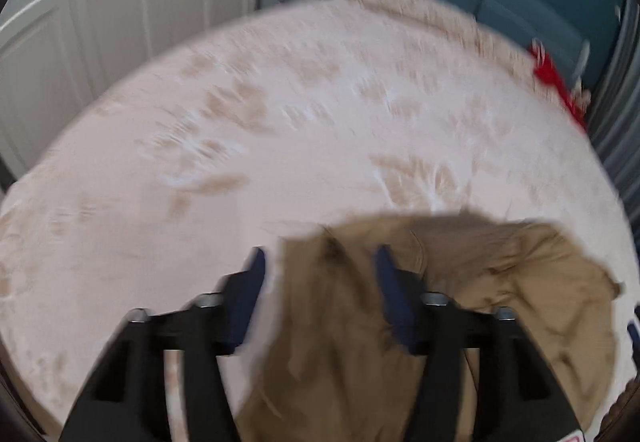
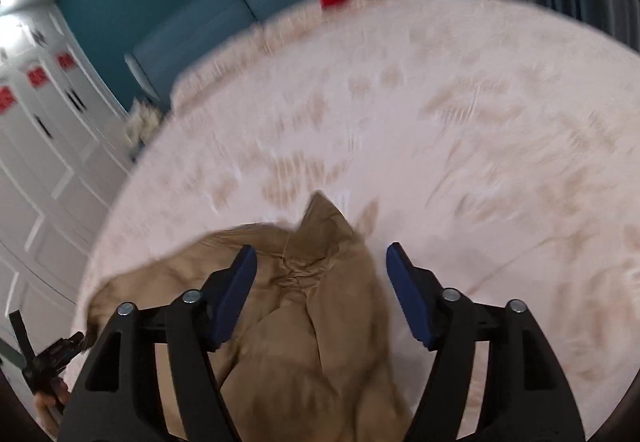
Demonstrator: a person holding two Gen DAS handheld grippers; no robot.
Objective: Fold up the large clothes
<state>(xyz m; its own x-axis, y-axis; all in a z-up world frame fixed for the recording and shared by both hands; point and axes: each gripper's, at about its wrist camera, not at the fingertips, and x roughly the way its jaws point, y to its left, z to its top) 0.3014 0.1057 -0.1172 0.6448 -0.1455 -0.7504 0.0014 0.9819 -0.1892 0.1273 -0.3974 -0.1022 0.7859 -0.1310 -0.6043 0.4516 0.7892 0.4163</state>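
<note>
Your left tongs (image 1: 320, 262) stood released, blue pads (image 1: 250, 298) spread apart over the tan garment (image 1: 500, 282), gripping nothing; your right tongs (image 2: 322, 262) likewise hung parted above the same tan cloth (image 2: 304, 342), its peaked fold (image 2: 324, 218) rising between the pads without touching them; the garment lay crumpled at the near edge of the bed (image 1: 280, 114), on a pale pink patterned bedspread (image 2: 480, 146); beyond it a red item (image 1: 554, 82) sat at the far edge, against a teal wall (image 2: 192, 2) and white panelled doors (image 1: 80, 22).
</note>
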